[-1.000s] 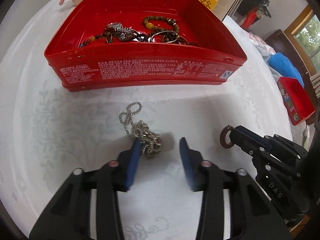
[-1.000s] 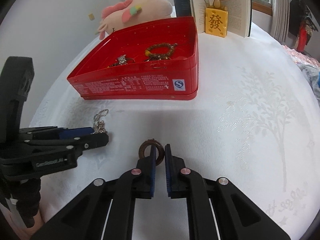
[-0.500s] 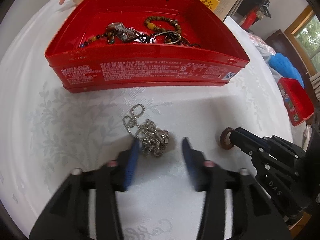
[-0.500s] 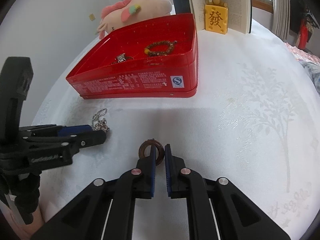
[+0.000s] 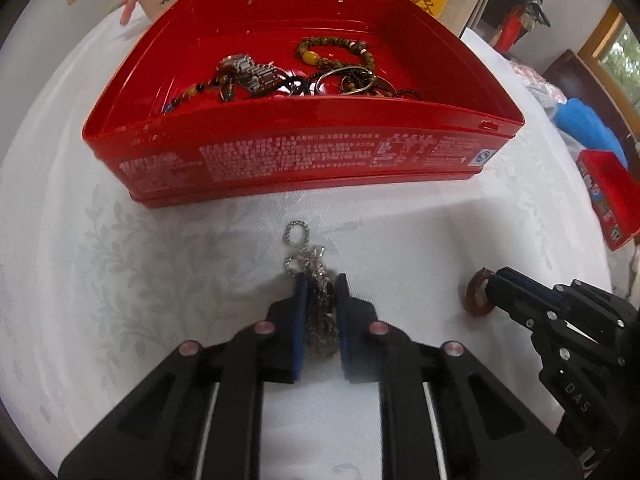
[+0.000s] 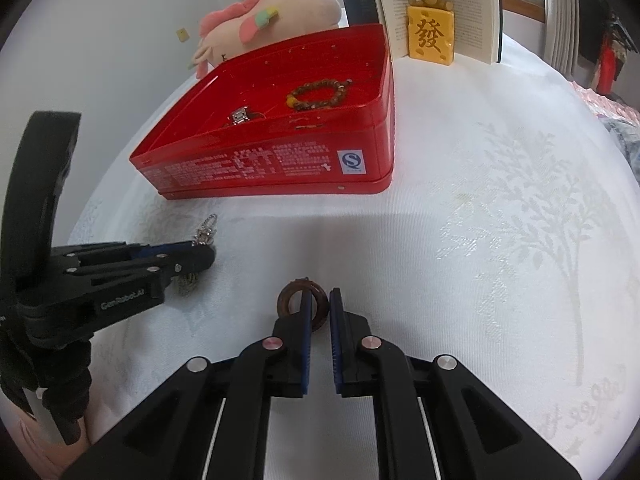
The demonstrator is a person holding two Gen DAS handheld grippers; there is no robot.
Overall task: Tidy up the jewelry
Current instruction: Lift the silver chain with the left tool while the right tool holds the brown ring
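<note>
Left tool (image 5: 320,280): we are closing on the silver chain (image 5: 316,300), pads touching it.
Right tool (image 6: 318,296): clenched on the brown ring (image 6: 294,298).
Red tin (image 5: 304,160): lies straight beyond both, far side of the worktop (image 5: 120,280).

On the tablecloth (image 6: 500,240) in front of us stands the tin (image 5: 304,160), with a bead bracelet (image 5: 336,50) and a watch (image 5: 246,70) lying in it. Before the tin lies the ball chain (image 5: 304,256), and to its right the ring (image 5: 476,298). Behind the tin we find a plush toy (image 6: 276,16), and to its right a figurine (image 6: 431,28) before an open book (image 6: 468,4).

The chain (image 5: 316,300) is mostly hidden between the pads; the red tin (image 5: 612,196) at 3 o'clock is cut off.
</note>
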